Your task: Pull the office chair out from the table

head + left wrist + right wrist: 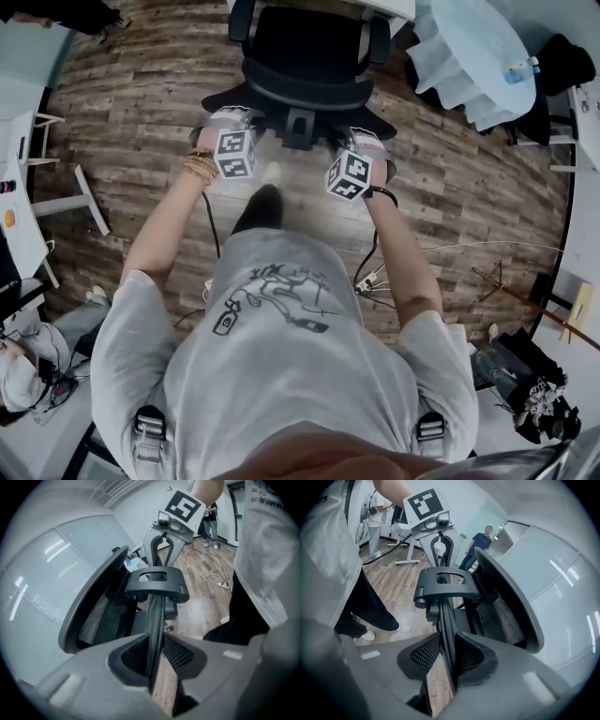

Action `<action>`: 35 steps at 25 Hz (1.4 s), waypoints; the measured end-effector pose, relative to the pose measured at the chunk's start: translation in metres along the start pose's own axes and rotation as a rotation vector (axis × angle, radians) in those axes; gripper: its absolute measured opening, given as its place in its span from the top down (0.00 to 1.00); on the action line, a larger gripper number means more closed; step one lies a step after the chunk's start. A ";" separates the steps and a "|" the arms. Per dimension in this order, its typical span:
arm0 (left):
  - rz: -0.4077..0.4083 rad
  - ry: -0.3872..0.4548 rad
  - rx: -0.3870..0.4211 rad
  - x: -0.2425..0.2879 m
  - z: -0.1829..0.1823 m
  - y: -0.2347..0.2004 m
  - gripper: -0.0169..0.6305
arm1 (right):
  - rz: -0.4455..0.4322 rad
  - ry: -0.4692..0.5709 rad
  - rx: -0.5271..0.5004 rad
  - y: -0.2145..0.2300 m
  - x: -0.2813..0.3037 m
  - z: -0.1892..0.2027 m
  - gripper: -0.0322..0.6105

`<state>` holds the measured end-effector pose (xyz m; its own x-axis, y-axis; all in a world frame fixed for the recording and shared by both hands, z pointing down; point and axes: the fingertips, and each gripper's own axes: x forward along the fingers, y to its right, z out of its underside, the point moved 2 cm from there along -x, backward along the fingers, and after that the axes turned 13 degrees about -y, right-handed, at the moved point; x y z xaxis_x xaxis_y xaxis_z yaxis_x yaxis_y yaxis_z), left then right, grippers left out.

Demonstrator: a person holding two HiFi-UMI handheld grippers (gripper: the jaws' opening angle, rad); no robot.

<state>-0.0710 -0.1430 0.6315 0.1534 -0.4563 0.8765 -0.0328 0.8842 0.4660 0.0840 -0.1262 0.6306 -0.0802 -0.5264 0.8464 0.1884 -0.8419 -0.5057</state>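
1 office chair [305,66], with 2 armrests [240,19] [378,37].
2 grippers: left gripper [157,656], right gripper [449,656].
2 marker cubes [234,153] [349,175], 1 per gripper.
1 person in a grey T-shirt [281,356], holding both.
2 bystanders in the right gripper view: 1 in white [372,517], 1 in blue [480,538].
1 cloth-draped round table [473,56].
1 power strip [367,279] on the floor.
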 end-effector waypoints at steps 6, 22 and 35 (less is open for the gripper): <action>0.023 -0.004 -0.009 -0.016 -0.011 0.032 0.82 | -0.002 0.005 0.001 -0.027 -0.019 0.011 0.78; -0.002 -0.035 -0.016 -0.049 -0.022 0.095 0.82 | 0.003 0.017 -0.007 -0.091 -0.062 0.024 0.78; 0.020 -0.047 -0.033 -0.073 -0.033 0.141 0.82 | -0.010 0.018 -0.012 -0.131 -0.091 0.036 0.78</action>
<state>-0.0539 0.0185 0.6290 0.1060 -0.4425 0.8905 -0.0027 0.8954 0.4452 0.1015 0.0365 0.6262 -0.0995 -0.5196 0.8486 0.1758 -0.8486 -0.4990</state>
